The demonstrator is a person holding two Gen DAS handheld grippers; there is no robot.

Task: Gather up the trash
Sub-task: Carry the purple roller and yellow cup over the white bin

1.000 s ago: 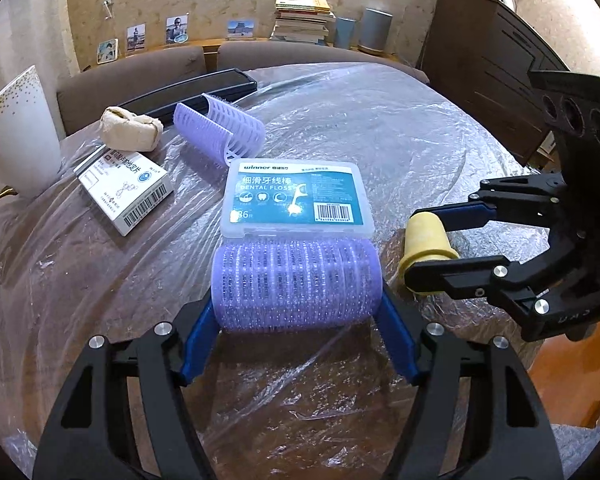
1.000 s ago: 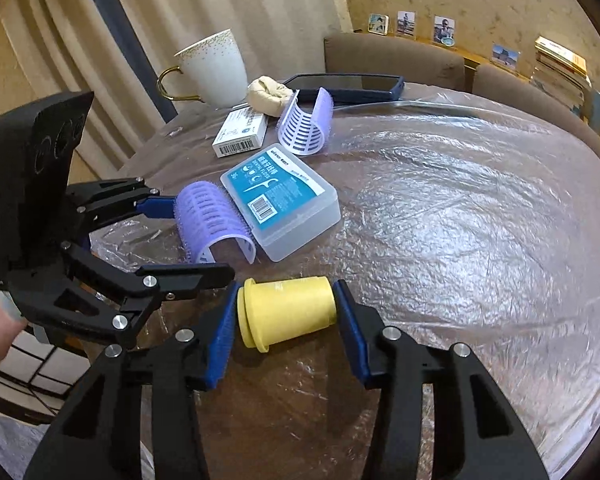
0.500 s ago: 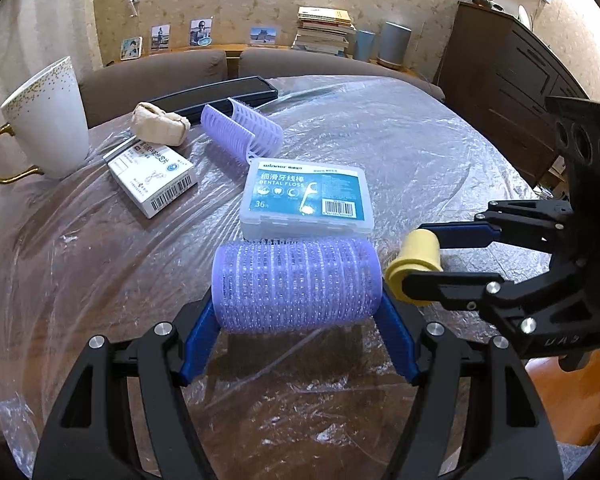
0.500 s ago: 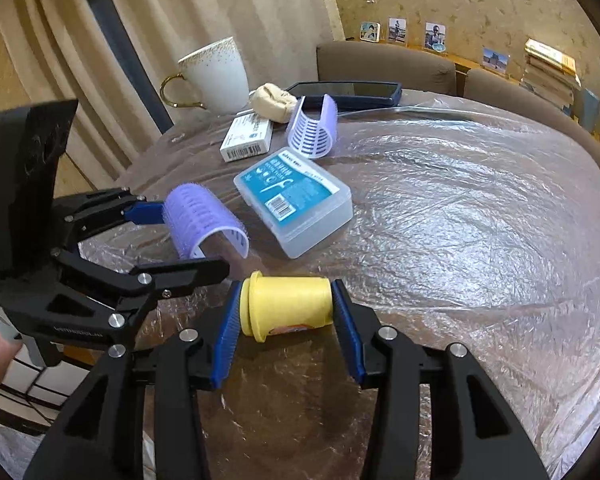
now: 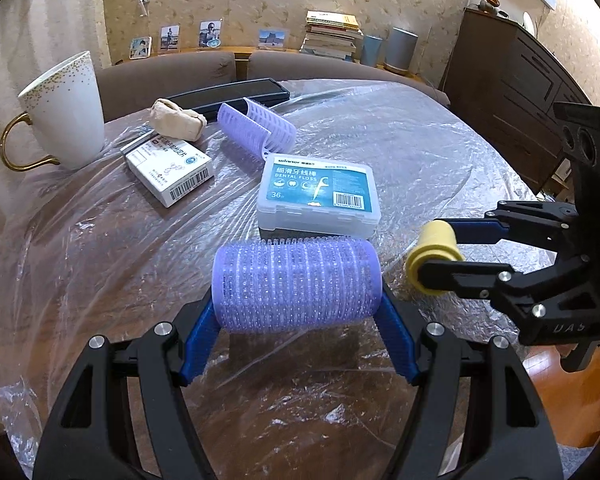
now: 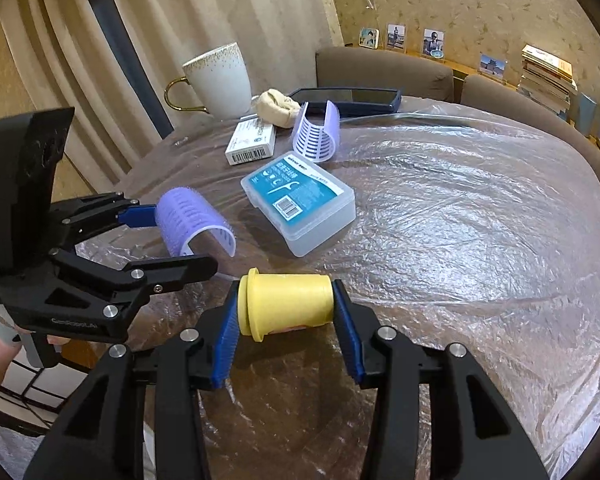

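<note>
Purple hair roller (image 5: 296, 285) is clamped end to end in the left gripper (image 5: 296, 320), lifted above the plastic-covered table (image 5: 400, 152) near its front edge. A yellow spool (image 6: 286, 304) is pinched likewise by the right gripper (image 6: 286, 320), just beside it. Behind them a floss box (image 5: 318, 196), an open roller half (image 5: 256, 132), a carton (image 5: 170, 170) and a mug (image 5: 66, 112) are crowded at the left; bare film is seen to the right
</note>
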